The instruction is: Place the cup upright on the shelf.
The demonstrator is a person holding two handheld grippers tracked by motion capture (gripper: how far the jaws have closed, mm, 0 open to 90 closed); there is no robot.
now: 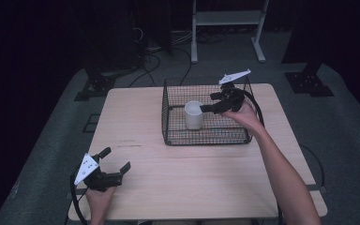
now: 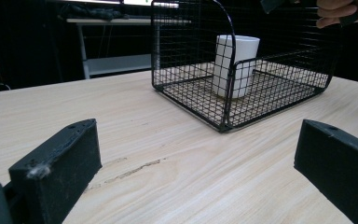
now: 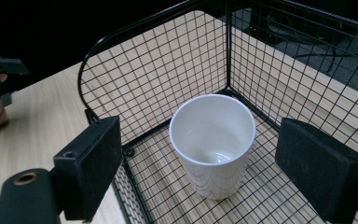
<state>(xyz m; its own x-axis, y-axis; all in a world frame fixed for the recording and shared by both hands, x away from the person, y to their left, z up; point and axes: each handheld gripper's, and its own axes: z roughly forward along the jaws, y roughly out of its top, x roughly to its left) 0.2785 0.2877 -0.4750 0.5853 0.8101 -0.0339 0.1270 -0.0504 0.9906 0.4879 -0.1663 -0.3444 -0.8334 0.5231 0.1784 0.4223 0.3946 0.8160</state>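
A white cup (image 1: pixel 193 115) stands upright and empty inside a black wire basket (image 1: pixel 206 139) at the back middle of the wooden table. My right gripper (image 1: pixel 207 103) hovers over the basket's right part, just right of the cup's rim, jaws open. In the right gripper view the cup (image 3: pixel 213 140) sits below and beyond the gripper (image 3: pixel 205 140), with no pad touching it. My left gripper (image 1: pixel 117 158) rests open near the table's front left corner, with nothing between its jaws. The left gripper view looks across bare wood past the gripper (image 2: pixel 198 140) to the basket (image 2: pixel 191 46) and cup (image 2: pixel 235 65).
The light wooden table (image 1: pixel 192 187) has bare room in front of and left of the basket. Behind it on the grey floor stand a white metal rack (image 1: pixel 227 18), cables (image 1: pixel 145 65) and dark stand bases (image 1: pixel 307 82).
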